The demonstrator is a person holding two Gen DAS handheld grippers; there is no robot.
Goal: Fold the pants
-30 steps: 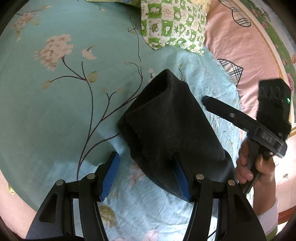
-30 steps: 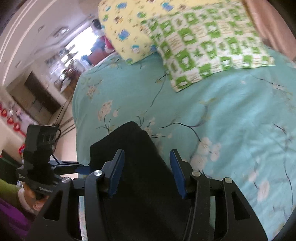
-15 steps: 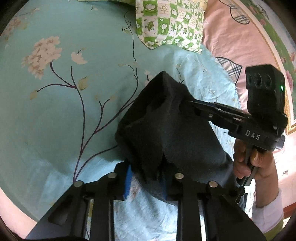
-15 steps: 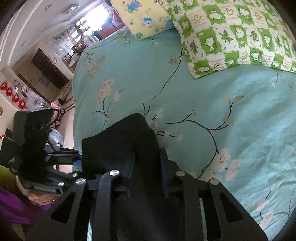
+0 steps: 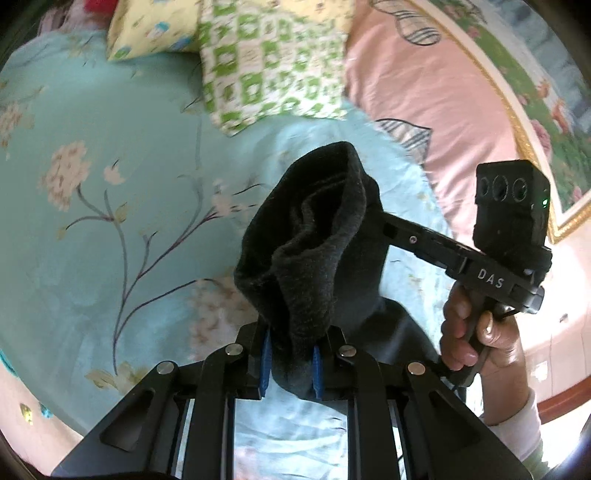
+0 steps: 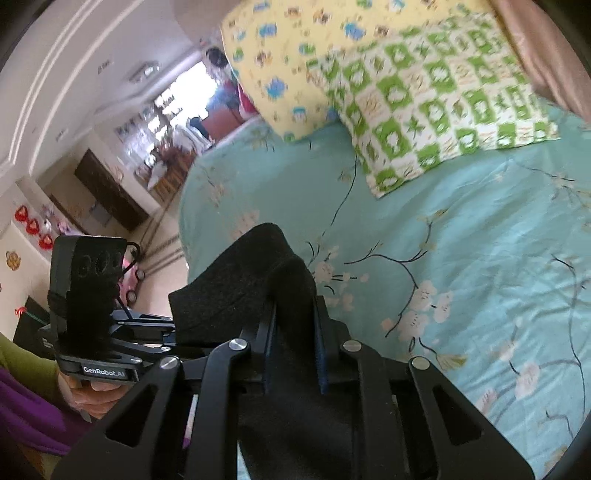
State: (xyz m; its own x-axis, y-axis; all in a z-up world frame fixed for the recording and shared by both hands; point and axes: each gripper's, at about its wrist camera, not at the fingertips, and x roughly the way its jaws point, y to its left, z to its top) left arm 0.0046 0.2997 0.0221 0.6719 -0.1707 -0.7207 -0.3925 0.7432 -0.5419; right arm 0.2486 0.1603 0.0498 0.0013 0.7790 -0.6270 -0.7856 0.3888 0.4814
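Note:
Dark folded pants (image 5: 314, 251) hang raised above the teal flowered bedsheet (image 5: 110, 177). My left gripper (image 5: 290, 360) has its blue pads pressed on the near edge of the cloth, its jaws still closing. In the right wrist view the same pants (image 6: 243, 280) bunch up between the pads of my right gripper (image 6: 293, 350), whose jaws are also closing on the fabric. The right gripper's body (image 5: 509, 221), held by a hand (image 5: 476, 332), reaches into the cloth from the right. The left gripper's body (image 6: 88, 291) shows at the left of the right wrist view.
A green-checked pillow (image 5: 269, 70) and a yellow pillow (image 5: 151, 33) lie at the head of the bed. A pink blanket (image 5: 424, 96) covers the right side. The bed's edge and the room floor (image 6: 162, 251) lie to the left in the right wrist view.
Both grippers have closed from wide open onto the pants' edges and lifted the cloth off the sheet; the fabric now bunches and stands up between them.

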